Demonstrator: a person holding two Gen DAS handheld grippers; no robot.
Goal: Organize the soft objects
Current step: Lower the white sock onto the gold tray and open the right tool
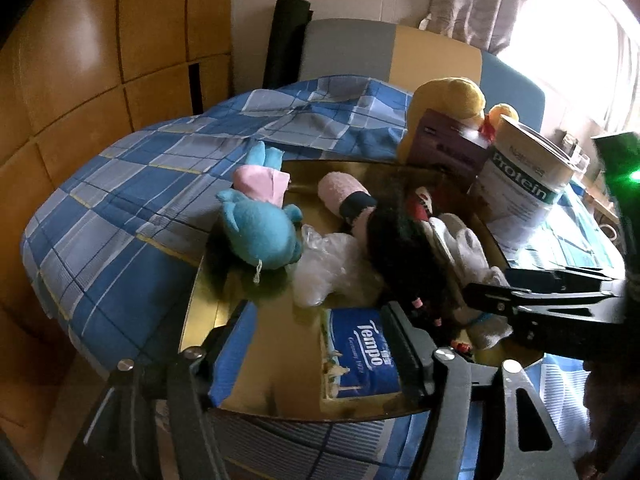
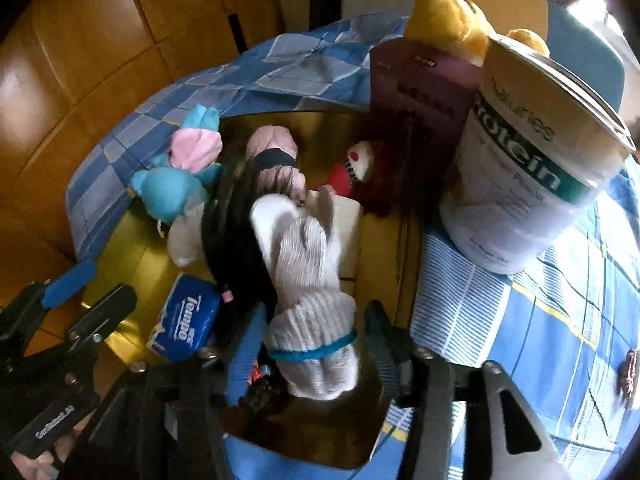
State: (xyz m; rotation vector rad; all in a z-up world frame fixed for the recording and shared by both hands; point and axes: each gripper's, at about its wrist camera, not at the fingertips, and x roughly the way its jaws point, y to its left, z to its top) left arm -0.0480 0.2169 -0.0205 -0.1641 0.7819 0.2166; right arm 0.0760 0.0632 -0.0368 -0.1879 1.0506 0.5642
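Straddling the soft, light white socks (image 2: pixel 310 312) unclamped, the right gripper (image 2: pixel 310 344) should pinch their ribbed cuff; left gripper (image 1: pixel 316 360) gapes empty.

Daylight from window (image 1: pixel 580 40) at upper right, blown out w/ glare. Rest dim, warm cast. Gold tray (image 1: pixel 280 344) reflective, deep shadows inside. Heavy fisheye bend, dark vignette at corners. Right wrist view slightly motion-blurred.

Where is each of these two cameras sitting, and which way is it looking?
Left wrist: on the left gripper, looking down across a gold tray on a bed; its own fingers show.
Right wrist: on the right gripper, looking down at a white sock lying between its open fingers.
Shared: the Tempo tissue pack, the protein tub, each other's gripper.
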